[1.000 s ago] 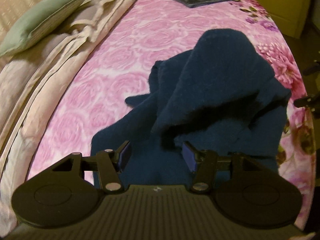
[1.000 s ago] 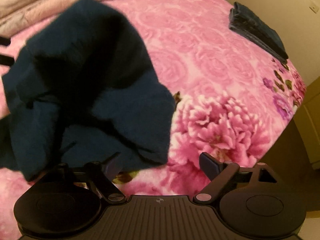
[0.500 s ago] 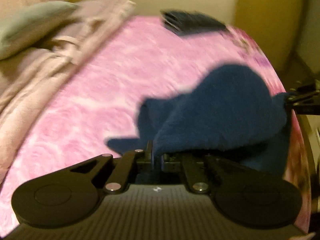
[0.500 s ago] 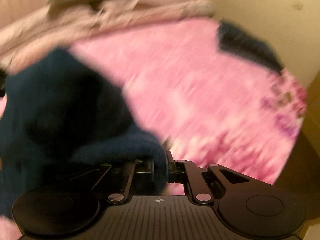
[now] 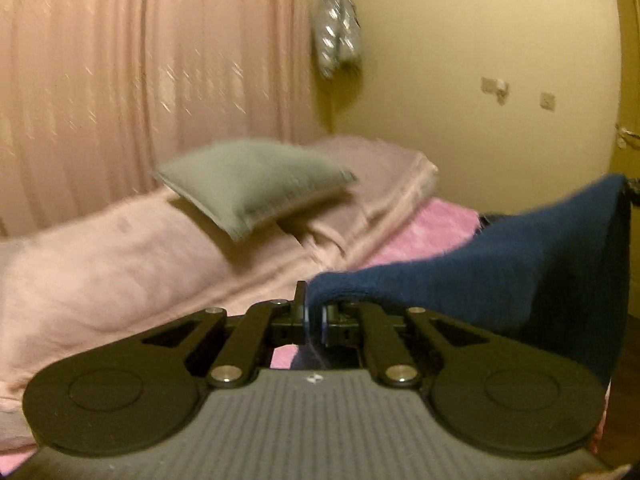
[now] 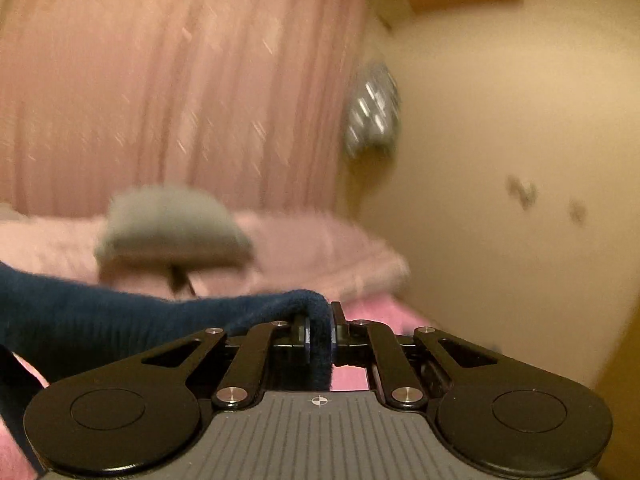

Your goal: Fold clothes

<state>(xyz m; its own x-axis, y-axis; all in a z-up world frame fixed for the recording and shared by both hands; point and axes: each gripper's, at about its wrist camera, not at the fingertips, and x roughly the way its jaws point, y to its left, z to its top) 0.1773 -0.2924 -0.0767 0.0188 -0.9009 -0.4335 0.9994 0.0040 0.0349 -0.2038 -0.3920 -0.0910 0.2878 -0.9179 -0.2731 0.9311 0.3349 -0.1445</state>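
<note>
A dark blue knitted garment (image 5: 500,264) is lifted off the bed and stretched between both grippers. My left gripper (image 5: 314,316) is shut on one edge of it; the cloth runs up and to the right from the jaws. My right gripper (image 6: 320,332) is shut on another edge of the same garment (image 6: 100,316), which runs off to the left. Both views are tilted up and blurred, so the garment's hanging lower part is hidden.
A grey-green pillow (image 5: 252,184) lies on a folded pale pink quilt (image 5: 120,264) along the bed's far side. The pink floral bedspread (image 5: 436,224) shows below. A pink curtain (image 5: 140,60) and a cream wall (image 5: 480,40) stand behind.
Both grippers went from open over the crumpled garment on the bed to shut on its edges, then rose and tilted up, lifting it off the bedspread.
</note>
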